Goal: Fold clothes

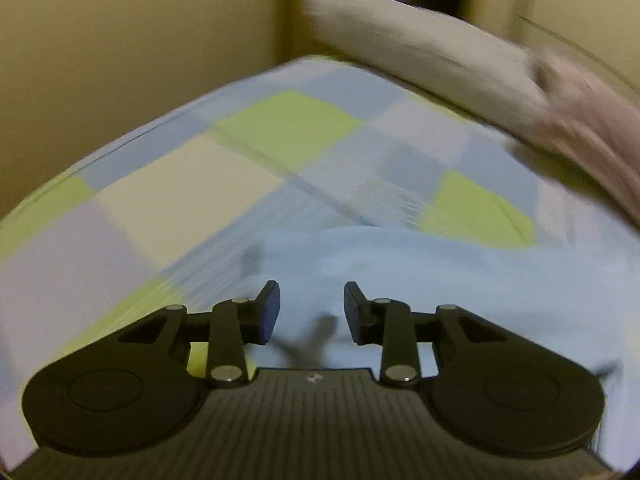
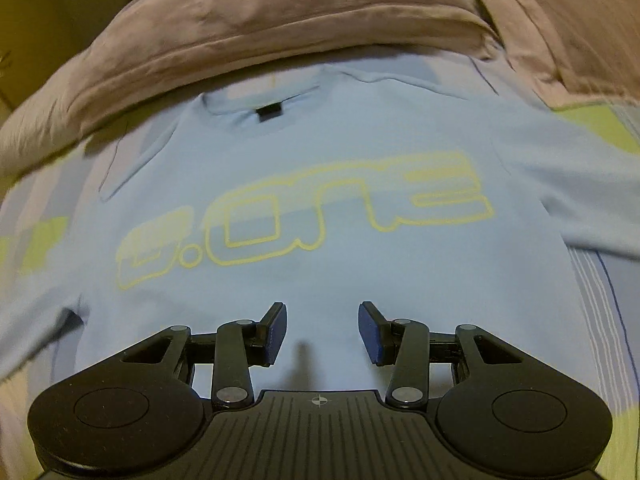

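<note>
In the left wrist view the left gripper (image 1: 311,312) hangs part open and empty over the light blue T-shirt (image 1: 440,280) on the checked bedsheet (image 1: 192,184), while in the right wrist view the right gripper (image 2: 322,334), likewise part open and empty, hovers above the T-shirt (image 2: 320,280) lying spread flat, print up, sleeves out, so I judge no fold is made yet.

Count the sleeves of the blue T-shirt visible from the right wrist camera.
2. On the blue T-shirt, one sleeve spreads toward the right edge; the other sleeve lies at lower left, blurred and partly cut off by the frame.
</note>
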A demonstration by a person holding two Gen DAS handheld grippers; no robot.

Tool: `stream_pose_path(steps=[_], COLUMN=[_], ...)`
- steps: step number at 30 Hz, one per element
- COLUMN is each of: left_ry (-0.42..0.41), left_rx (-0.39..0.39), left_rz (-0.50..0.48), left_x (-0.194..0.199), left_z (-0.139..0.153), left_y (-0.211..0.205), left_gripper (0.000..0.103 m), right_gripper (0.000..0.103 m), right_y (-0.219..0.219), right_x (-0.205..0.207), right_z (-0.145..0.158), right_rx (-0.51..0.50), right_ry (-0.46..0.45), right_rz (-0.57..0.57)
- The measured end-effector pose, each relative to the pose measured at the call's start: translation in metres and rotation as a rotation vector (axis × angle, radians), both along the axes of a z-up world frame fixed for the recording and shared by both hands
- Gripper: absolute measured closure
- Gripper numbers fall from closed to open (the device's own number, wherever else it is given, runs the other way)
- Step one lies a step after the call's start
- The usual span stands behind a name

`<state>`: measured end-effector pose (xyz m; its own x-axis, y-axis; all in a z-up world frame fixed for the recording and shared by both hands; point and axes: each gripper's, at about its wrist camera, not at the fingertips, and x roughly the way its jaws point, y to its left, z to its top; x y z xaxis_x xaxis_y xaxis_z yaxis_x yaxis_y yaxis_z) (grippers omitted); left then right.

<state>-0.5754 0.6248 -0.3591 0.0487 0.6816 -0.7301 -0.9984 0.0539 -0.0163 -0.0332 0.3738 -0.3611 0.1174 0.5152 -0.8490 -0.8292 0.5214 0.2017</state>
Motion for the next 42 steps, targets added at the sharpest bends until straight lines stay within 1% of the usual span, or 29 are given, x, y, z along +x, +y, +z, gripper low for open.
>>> stream_pose_path(steps=[2,4,5,6,8,10,11,12,14,16,18,20,21,23,24,26,27,29,31,32,33,34,35,36,38,39,41,42], left_ry=[0.070,0.163,0.210,0.255,0.208,0.161,0.137,0.094,0.039,-0.053,-0.150,-0.212,-0.220,-0.171,-0.135,-0.031,0.004,0.060,0.090,0.099,0.104,0.108,0.112,0.085,0.031,0.004,-0.016,-0.003], left_rx=[-0.010,-0.028,-0.037,-0.046,-0.074,-0.081,-0.084,-0.086,-0.117,-0.158,-0.193,-0.228,-0.232,-0.253,-0.275,-0.303,-0.279,-0.231,-0.239,-0.251,-0.263,-0.274,-0.285,-0.266,-0.228,-0.209,-0.217,-0.222], left_rz=[-0.121,-0.083,-0.064,-0.045,0.034,0.019,0.011,-0.042,-0.180,-0.367,-0.544,-0.665,-0.720,-0.768,-0.776,-0.742,-0.730,-0.700,-0.645,-0.615,-0.568,-0.521,-0.475,-0.476,-0.478,-0.479,-0.518,-0.534], left_x=[0.020,0.023,0.025,0.026,0.023,0.037,0.044,0.058,0.096,0.147,0.197,0.237,0.256,0.280,0.287,0.285,0.274,0.243,0.216,0.206,0.202,0.197,0.193,0.201,0.215,0.223,0.244,0.255], left_z=[-0.009,-0.030,-0.040,-0.049,-0.037,-0.019,-0.010,-0.001,0.010,0.012,0.010,0.003,-0.003,-0.019,-0.031,-0.050,-0.054,-0.054,-0.051,-0.049,-0.043,-0.036,-0.030,-0.023,-0.010,-0.004,-0.008,-0.017], left_y=[0.009,0.015,0.018,0.021,0.016,0.003,-0.003,-0.010,-0.025,-0.035,-0.050,-0.067,-0.078,-0.097,-0.109,-0.127,-0.141,-0.169,-0.191,-0.200,-0.205,-0.211,-0.217,-0.222,-0.232,-0.238,-0.249,-0.257], left_gripper=[0.072,0.072,0.070,0.070,0.072,0.080,0.079,0.079,0.079,0.079,0.079,0.078,0.078,0.078,0.077,0.078,0.078,0.077,0.078,0.075,0.071,0.070,0.076,0.077,0.077,0.076,0.073,0.072], right_gripper=[0.059,0.059,0.059,0.059,0.059,0.059,0.059,0.059,0.059,0.059,0.059,0.059,0.059,0.059,0.059,0.059,0.059,0.059,0.059,0.059,0.059,0.059,0.059,0.059,0.059,0.059,0.059,0.059], right_y=[0.000,0.001,0.000,-0.005,-0.023,-0.053,-0.066,-0.078,-0.095,-0.101,-0.097,-0.091,-0.088,-0.087,-0.089,-0.101,-0.113,-0.138,-0.168,-0.183,-0.196,-0.203,-0.210,-0.217,-0.228,-0.228,-0.223,-0.217], right_x=[-0.004,-0.007,-0.009,-0.011,-0.012,-0.010,-0.007,-0.003,0.004,0.013,0.023,0.030,0.031,0.031,0.030,0.025,0.018,0.005,-0.006,-0.009,-0.011,-0.012,-0.013,-0.014,-0.015,-0.015,-0.018,-0.018], right_z=[-0.007,-0.015,-0.019,-0.025,-0.033,-0.031,-0.029,-0.027,-0.016,-0.006,-0.002,-0.005,-0.009,-0.022,-0.029,-0.040,-0.042,-0.045,-0.045,-0.043,-0.041,-0.038,-0.035,-0.031,-0.024,-0.018,-0.012,-0.015], right_rx=[-0.041,-0.083,-0.115,-0.171,-0.250,-0.262,-0.275,-0.283,-0.247,-0.187,-0.141,-0.103,-0.088,-0.096,-0.105,-0.120,-0.111,-0.094,-0.089,-0.080,-0.075,-0.080,-0.085,-0.090,-0.089,-0.055,-0.003,0.004], right_ry=[-0.048,-0.097,-0.123,-0.147,-0.161,-0.137,-0.115,-0.096,-0.085,-0.107,-0.132,-0.151,-0.166,-0.191,-0.202,-0.222,-0.230,-0.240,-0.215,-0.199,-0.185,-0.176,-0.168,-0.159,-0.152,-0.174,-0.203,-0.206], right_rz=[0.006,0.013,0.018,0.028,0.049,0.027,-0.002,-0.031,-0.090,-0.121,-0.125,-0.112,-0.095,-0.054,-0.030,0.021,0.045,0.090,0.110,0.110,0.113,0.123,0.132,0.141,0.158,0.162,0.175,0.181])
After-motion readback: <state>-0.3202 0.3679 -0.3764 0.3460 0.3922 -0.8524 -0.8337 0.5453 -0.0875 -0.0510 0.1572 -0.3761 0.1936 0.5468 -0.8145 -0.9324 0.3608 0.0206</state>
